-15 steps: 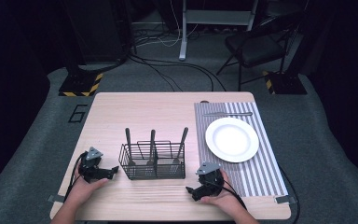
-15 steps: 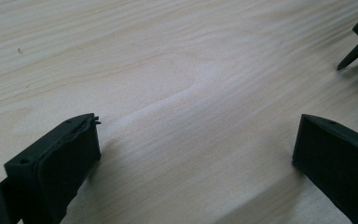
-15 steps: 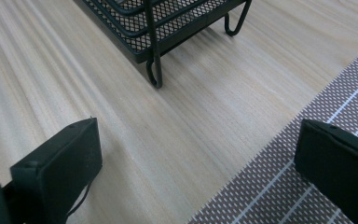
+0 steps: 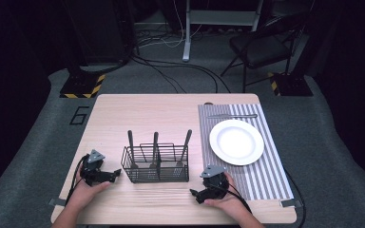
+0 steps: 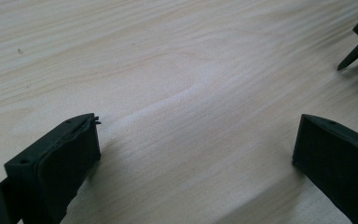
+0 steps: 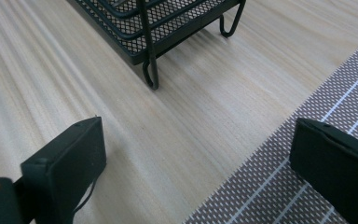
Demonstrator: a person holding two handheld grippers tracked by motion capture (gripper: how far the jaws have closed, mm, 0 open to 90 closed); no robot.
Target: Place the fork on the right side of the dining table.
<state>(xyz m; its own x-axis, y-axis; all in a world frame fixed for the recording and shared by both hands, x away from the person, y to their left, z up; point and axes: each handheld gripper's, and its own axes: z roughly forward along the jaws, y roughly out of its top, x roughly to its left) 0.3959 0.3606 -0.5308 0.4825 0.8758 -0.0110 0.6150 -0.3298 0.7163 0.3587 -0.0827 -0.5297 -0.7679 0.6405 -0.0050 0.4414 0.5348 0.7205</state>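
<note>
The black wire basket [image 4: 156,164] stood on the surface [image 4: 171,109] between my two tools. Three long pieces of cutlery [image 4: 155,145] stood upright in it, handles up. I could not tell which was a fork, a knife or a spoon.

My left tool [image 4: 116,174] rested on the wood just to the left of the basket, pointing at it. Its jaws were wide apart and held nothing. In the left gripper view I saw bare wood between them.

My right tool [image 4: 196,194] rested just below the basket's right corner, at the edge of the striped mat [image 4: 266,183]. Its jaws were wide apart too, with nothing in them. In the right gripper view one jaw sat over the wood and the other over the mat.

Past the right tool, the white plate [image 4: 236,142] lay on the mat. One thin silver piece [image 4: 232,116] already lay beyond the plate.

I judged the job was barely begun. The three pieces had not left the basket, and no tool touched them.
</note>
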